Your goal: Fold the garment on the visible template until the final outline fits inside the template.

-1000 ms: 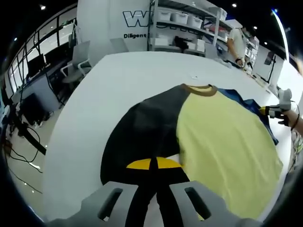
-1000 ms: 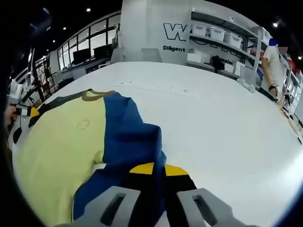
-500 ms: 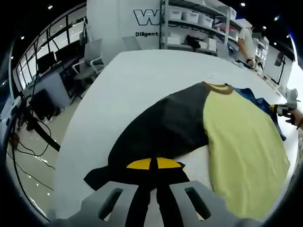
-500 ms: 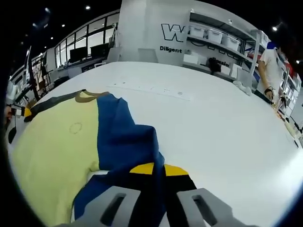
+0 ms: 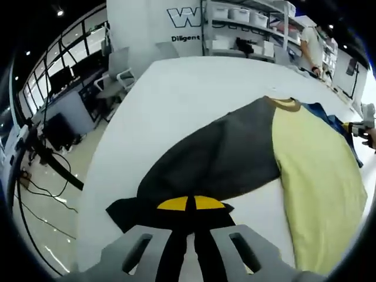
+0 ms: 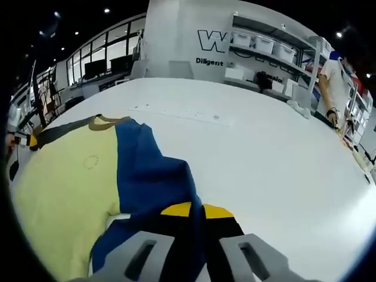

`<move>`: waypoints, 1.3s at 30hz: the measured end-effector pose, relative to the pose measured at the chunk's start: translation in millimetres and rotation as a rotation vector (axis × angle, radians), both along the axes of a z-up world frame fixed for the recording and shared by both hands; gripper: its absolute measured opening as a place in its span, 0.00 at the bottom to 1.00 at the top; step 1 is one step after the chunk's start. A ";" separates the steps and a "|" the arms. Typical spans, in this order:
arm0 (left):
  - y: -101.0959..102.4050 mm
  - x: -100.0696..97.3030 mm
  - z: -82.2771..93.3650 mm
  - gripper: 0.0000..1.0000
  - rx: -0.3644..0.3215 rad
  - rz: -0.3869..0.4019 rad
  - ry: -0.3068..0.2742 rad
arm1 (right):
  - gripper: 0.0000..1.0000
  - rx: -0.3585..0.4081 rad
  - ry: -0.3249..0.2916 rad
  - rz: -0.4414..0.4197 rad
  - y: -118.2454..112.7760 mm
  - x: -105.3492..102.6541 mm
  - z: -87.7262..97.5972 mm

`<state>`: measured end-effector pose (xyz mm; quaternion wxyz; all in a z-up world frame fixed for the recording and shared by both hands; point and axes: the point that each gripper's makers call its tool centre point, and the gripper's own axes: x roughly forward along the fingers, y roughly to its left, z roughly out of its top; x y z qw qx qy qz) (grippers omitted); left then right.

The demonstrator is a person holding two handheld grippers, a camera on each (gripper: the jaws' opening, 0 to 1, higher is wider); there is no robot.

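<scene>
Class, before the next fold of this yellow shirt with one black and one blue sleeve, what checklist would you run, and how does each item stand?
1. Left gripper shut on the black sleeve: ok.
2. Right gripper shut on the blue sleeve: ok.
3. Shirt lying on the white table: ok.
4. Template outline findable: cannot tell.
5. Yellow body flat: ok in the left gripper view.
6. Blue sleeve smooth: not ok, creased.
</scene>
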<state>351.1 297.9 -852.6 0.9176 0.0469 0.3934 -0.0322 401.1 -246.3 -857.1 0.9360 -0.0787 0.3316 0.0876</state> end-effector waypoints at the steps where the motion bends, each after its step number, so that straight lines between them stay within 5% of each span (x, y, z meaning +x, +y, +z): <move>1: 0.4 1.2 0.1 0.00 0.011 -0.003 -0.003 | 0.00 -0.004 0.002 0.003 -0.2 -0.2 -0.1; 39: 11.6 9.7 1.1 0.00 0.017 0.013 -0.003 | 0.04 0.012 0.048 -0.133 -21.0 -4.6 -1.9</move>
